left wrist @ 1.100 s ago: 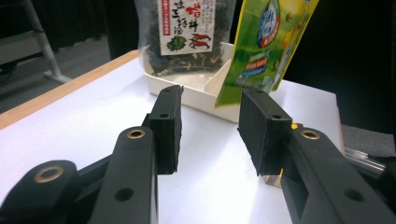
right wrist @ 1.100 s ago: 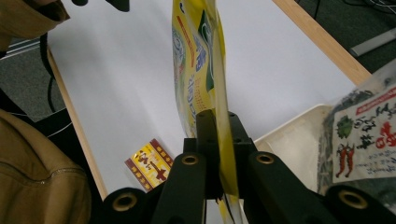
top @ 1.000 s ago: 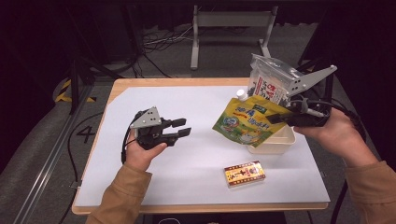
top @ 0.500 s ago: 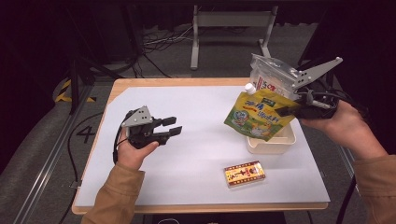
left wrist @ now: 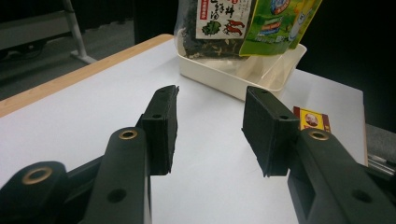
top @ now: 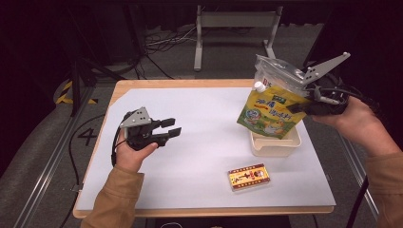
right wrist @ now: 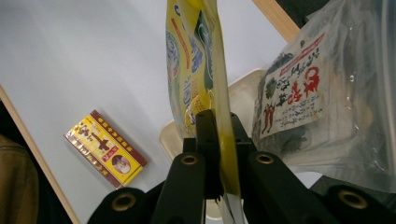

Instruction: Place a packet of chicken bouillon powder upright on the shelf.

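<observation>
A yellow-green spouted pouch (top: 270,110) hangs in the air above the cream tray (top: 275,145), with my right gripper (top: 297,107) shut on its edge. The right gripper view shows the pouch (right wrist: 196,70) edge-on, clamped between the jaws of my right gripper (right wrist: 219,140). A clear bag with a dark filling (top: 275,71) stands in the tray behind the pouch; its red-lettered label (right wrist: 296,88) faces that camera. My left gripper (top: 172,128) rests open over the left of the table with nothing between its pads (left wrist: 161,126).
A red and yellow box (top: 248,176) lies flat on the white sheet (top: 204,118) in front of the tray, also seen as box (right wrist: 105,149) and box (left wrist: 312,119). The wooden table edge (top: 190,83) borders the sheet. Cables and a metal stand lie on the floor beyond.
My right gripper has lifted the pouch up and to the right, off the tray. The left gripper has drifted slightly left and back, still open.
</observation>
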{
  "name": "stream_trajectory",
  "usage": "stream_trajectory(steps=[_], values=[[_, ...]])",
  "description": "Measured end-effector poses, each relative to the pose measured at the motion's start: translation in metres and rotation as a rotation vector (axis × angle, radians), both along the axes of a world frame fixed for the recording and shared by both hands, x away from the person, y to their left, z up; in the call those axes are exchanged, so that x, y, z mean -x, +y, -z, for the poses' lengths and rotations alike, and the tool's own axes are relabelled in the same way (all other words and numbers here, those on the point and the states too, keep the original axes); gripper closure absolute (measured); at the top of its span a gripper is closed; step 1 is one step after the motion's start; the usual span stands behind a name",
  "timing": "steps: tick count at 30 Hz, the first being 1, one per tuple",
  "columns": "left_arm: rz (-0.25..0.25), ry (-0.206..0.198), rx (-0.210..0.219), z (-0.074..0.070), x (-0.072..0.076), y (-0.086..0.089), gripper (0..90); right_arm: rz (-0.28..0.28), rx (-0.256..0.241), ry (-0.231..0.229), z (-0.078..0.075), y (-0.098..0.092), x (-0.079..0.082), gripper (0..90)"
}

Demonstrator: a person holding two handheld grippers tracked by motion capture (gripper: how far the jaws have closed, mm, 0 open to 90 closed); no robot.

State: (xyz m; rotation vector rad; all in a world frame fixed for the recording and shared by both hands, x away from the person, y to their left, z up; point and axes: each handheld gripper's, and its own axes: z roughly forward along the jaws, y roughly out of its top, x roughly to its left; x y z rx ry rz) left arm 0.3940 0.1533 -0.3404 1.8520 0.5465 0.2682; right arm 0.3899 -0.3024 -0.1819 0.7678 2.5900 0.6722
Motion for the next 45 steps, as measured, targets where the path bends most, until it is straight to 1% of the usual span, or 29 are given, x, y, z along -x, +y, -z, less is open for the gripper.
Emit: stream_trajectory(steps=[6,9,13,17,19,23,26,28,30,32,36,39,41,45], values=[[0.0,-0.003,-0.001,0.0,-0.001,0.001,55.5,0.021,0.029,-0.006,0.0,-0.005,-0.006,88.4],[0.0,0.001,0.002,0.0,-0.001,0.001,55.5,0.032,0.058,-0.005,0.001,-0.006,-0.009,88.4],[0.001,0.003,0.002,0.001,-0.001,0.001,55.5,0.034,0.069,-0.005,0.002,-0.008,-0.012,88.4],[0.003,0.005,0.0,0.001,-0.001,0.0,55.5,0.041,0.093,-0.003,0.005,-0.01,-0.015,88.3],[0.005,-0.002,-0.005,0.001,-0.002,0.0,55.5,0.046,0.1,0.003,0.007,-0.011,-0.016,88.3],[0.007,0.005,-0.004,0.001,-0.001,0.0,55.5,0.057,0.115,0.012,0.009,-0.011,-0.019,88.3],[0.007,0.007,-0.005,0.001,-0.002,-0.001,55.5,0.065,0.131,0.025,0.013,-0.011,-0.022,88.2],[0.007,0.009,-0.007,0.002,-0.002,-0.002,55.4,0.07,0.137,0.042,0.016,-0.01,-0.024,88.3],[0.01,0.005,-0.011,0.002,-0.002,-0.002,55.2,0.068,0.146,0.046,0.018,-0.01,-0.026,88.2],[0.012,0.013,-0.011,0.002,-0.002,-0.002,55.1,0.071,0.154,0.058,0.02,-0.009,-0.028,88.2],[0.013,0.014,-0.012,0.002,-0.002,-0.002,55.0,0.067,0.171,0.063,0.022,-0.008,-0.03,88.2],[0.011,0.014,-0.012,0.002,-0.002,-0.003,54.9,0.064,0.173,0.066,0.024,-0.008,-0.031,88.2],[0.016,0.008,-0.021,0.002,-0.003,-0.004,54.9,0.064,0.188,0.071,0.026,-0.007,-0.032,88.2],[0.019,0.016,-0.021,0.003,-0.002,-0.005,54.9,0.056,0.209,0.076,0.029,-0.005,-0.034,88.1]])
